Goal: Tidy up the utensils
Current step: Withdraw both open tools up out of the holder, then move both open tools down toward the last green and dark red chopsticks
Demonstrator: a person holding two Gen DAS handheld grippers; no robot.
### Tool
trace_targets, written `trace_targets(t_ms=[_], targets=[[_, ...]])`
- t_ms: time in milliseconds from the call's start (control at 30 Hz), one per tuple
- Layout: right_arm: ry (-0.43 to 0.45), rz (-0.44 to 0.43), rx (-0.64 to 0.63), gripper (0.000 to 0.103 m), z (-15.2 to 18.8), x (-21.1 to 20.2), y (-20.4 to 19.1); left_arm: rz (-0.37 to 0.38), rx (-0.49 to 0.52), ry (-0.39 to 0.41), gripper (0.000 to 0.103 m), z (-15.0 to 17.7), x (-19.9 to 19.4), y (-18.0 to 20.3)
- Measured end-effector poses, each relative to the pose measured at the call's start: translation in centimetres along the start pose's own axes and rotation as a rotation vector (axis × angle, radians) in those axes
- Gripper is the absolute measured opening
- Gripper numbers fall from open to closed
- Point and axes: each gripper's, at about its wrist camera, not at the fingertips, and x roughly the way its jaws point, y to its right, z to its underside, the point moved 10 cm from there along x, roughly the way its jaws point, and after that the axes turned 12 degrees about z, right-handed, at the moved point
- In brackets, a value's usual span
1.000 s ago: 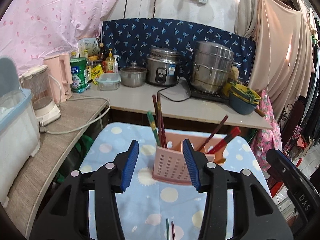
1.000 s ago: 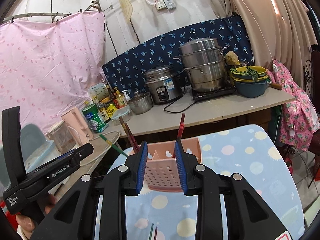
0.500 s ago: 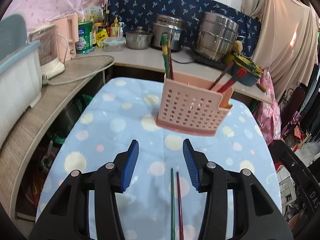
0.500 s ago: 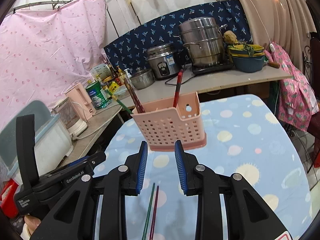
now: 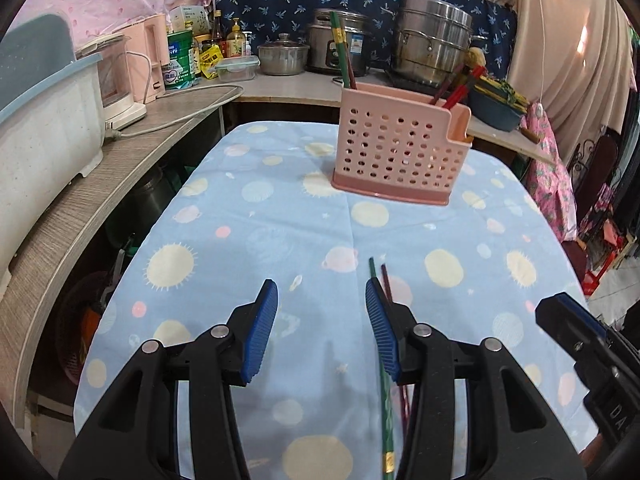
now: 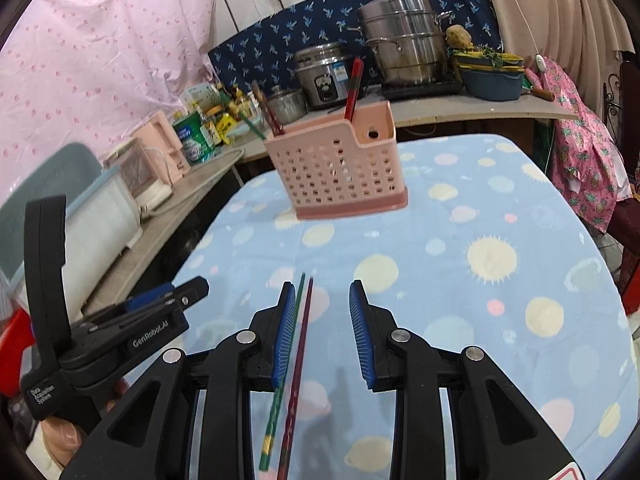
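A pink perforated utensil holder [image 5: 400,148] stands at the far side of the blue dotted tablecloth [image 5: 280,240]; it also shows in the right wrist view [image 6: 340,164]. Green and red chopsticks stick out of it. A green chopstick [image 5: 383,380] and a dark red chopstick [image 5: 387,284] lie side by side on the cloth. My left gripper [image 5: 322,328] is open and empty, with the pair passing under its right finger. My right gripper [image 6: 322,332] is open; the green chopstick [image 6: 276,408] and red chopstick [image 6: 298,364] lie just inside its left finger.
A counter [image 5: 280,92] behind the table holds a rice cooker [image 5: 340,44], a steamer pot [image 5: 432,48], tins and bottles. A white bin [image 5: 44,120] and a kettle sit on the left shelf. The left gripper's body [image 6: 100,332] shows at lower left in the right wrist view.
Both grippers have pulled back from the holder and come down toward the cloth. The two loose chopsticks now lie close under their fingers. The jaws' width is unchanged.
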Motion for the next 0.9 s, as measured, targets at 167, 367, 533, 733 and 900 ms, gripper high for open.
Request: trace_targets(t_ms=[167, 367, 533, 733, 900], targets=[[-0.047, -0.001, -0.017, 0.028, 3.2, 0.5, -0.4, 0.007, 0.017, -0.039, 0.044, 2.3, 0.3, 0.2], [-0.092, -0.005, -0.039, 0.028, 6.2, 0.6, -1.0, 0.011, 0.019, -0.088, 0.044, 5.2, 0.6, 0.0], [-0.124, 0.002, -0.097, 0.028, 9.0, 0.6, -2.1, 0.016, 0.020, -0.123, 0.044, 7.3, 0.7, -0.1], [-0.169, -0.005, -0.134, 0.028, 11.9, 0.7, -3.1, 0.014, 0.013, -0.148, 0.044, 8.9, 0.6, -0.5], [-0.206, -0.015, -0.145, 0.028, 13.7, 0.9, -3.6, 0.017, 0.009, -0.169, 0.044, 9.8, 0.6, -0.7]])
